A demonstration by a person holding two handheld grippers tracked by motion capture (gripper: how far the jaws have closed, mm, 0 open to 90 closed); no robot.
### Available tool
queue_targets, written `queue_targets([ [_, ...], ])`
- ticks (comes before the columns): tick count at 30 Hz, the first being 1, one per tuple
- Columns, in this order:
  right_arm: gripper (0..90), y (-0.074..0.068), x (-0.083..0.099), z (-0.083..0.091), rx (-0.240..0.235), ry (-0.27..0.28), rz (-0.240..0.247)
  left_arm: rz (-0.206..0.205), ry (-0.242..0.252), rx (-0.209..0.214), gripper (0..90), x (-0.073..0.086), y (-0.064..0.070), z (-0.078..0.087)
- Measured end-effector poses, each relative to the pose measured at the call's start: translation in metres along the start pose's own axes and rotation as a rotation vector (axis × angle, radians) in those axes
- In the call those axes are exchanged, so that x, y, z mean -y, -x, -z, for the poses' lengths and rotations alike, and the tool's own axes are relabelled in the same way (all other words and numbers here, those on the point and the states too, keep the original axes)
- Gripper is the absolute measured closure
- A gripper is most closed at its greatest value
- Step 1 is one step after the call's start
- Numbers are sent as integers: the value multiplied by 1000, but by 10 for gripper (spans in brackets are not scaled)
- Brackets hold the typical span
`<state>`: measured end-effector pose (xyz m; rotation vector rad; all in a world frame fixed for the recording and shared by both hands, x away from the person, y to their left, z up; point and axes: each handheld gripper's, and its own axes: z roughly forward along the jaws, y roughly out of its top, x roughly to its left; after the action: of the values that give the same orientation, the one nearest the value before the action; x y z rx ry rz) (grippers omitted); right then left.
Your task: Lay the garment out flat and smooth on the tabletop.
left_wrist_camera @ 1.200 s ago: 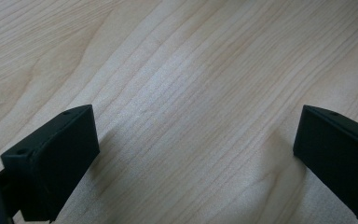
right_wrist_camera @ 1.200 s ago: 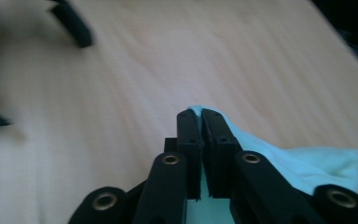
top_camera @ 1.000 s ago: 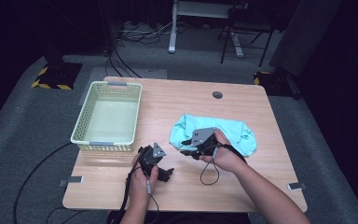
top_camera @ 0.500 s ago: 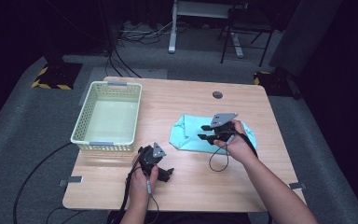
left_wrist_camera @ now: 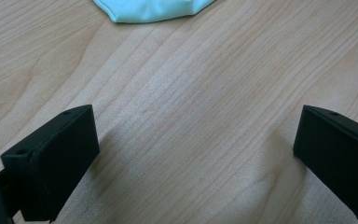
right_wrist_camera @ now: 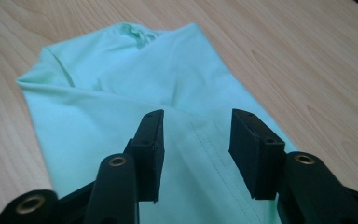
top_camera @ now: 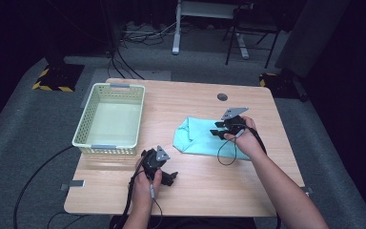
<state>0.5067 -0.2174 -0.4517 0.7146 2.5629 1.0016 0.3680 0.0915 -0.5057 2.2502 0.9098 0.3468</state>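
The table [top_camera: 195,191] is pale wood with a fine straight grain – matt, smooth. The mint cloth [right_wrist_camera: 121,116] looks like soft stretchy knit, faintly creased, a stitched seam along one fold. Both grippers' jaws are matt black plastic. At ten o'clock sits a basket [top_camera: 89,125] of cream perforated plastic – the floor around is rough grey carpet [top_camera: 24,124]

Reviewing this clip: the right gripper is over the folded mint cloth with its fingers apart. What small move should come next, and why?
Probably lower the right gripper onto the mint cloth and close on the folded edge lying between its fingers. They are open and hold nothing, and the cloth lies folded on the table. The left gripper is open over bare wood, away from the cloth.
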Motion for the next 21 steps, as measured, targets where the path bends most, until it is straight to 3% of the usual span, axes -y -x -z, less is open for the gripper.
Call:
queue_targets([
  [12, 542, 17, 14, -28, 7, -93, -12, 1, 0, 0, 2, 0, 0, 0],
  [14, 634, 16, 15, -30, -3, -105, -11, 0, 0, 0, 2, 0, 0, 0],
  [15, 634, 16, 15, -30, -3, -105, -11, 0, 0, 0, 2, 0, 0, 0],
  [17, 753, 13, 14, -29, -24, -114, 12, 0, 0, 0, 2, 0, 0, 0],
  [19, 873, 9, 12, -26, -10, -147, 39, 0, 0, 0, 2, 0, 0, 0],
  [21, 891, 7, 10, -22, -15, -138, 28, 1, 0, -1, 2, 0, 0, 0],
])
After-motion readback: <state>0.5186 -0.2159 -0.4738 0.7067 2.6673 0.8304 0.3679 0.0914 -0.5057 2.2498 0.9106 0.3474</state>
